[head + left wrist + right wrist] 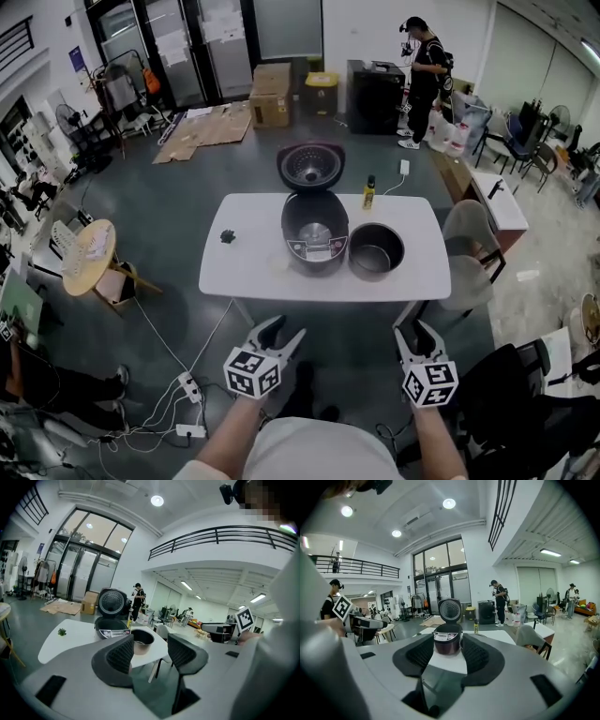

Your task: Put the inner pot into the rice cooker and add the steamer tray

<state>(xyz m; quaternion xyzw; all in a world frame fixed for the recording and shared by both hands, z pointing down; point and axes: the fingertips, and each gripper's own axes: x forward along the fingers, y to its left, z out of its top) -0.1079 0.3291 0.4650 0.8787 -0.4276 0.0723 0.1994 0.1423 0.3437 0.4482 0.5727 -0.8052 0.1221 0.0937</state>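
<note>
A dark rice cooker point(314, 234) stands open on the white table point(244, 267), its lid point(310, 166) tilted back and its well without a pot. The metal inner pot point(376, 250) sits on the table just right of the cooker. I make out no steamer tray. My left gripper point(281, 334) and right gripper point(418, 337) hang in front of the table's near edge, both open with nothing between the jaws. The left gripper view looks past the left gripper point(151, 649) at the pot point(142, 640). The right gripper point(447, 656) frames the cooker point(447, 642).
A small yellow bottle point(369, 193) stands behind the pot and a tiny green plant point(228, 236) lies at the table's left. Grey chairs point(471, 234) stand at the right end, a round wooden side table point(89, 253) at left. Power strips and cables point(187, 386) lie on the floor.
</note>
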